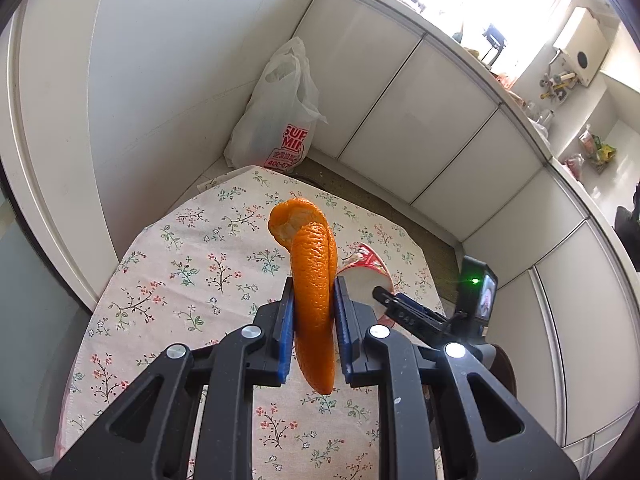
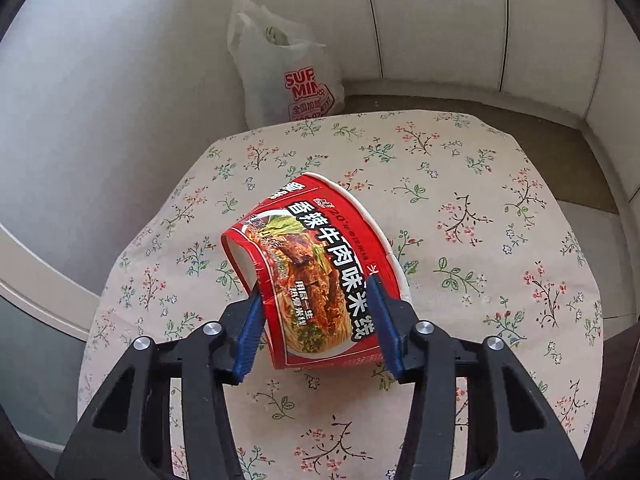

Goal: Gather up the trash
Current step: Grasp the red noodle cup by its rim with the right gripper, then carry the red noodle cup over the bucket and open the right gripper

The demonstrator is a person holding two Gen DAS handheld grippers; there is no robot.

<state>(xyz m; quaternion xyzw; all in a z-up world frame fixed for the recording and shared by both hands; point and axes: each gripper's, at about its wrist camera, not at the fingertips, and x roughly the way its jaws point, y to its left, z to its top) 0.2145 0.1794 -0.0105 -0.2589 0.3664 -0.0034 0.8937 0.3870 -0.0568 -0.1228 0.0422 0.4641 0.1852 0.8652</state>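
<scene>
Left gripper (image 1: pixel 314 312): clamped on orange peel (image 1: pixel 310 276), lifted clear for bagging.
Right gripper (image 2: pixel 316 320): clamped across noodle bowl (image 2: pixel 316 268), lower centre.
Plastic bag (image 2: pixel 288 76): upper left, probably the destination.

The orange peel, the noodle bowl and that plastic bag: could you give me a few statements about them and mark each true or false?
1. The left hand-held gripper is shut on an orange peel. True.
2. The noodle bowl stands upright on the tablecloth. False: it is tipped on its side, between the right hand-held gripper's blue pads.
3. The plastic bag sits beyond the table's far edge, by the wall. True.
4. The bag is plain black. False: it is white with red print.
5. The tablecloth is striped. False: it has a floral print.
</scene>
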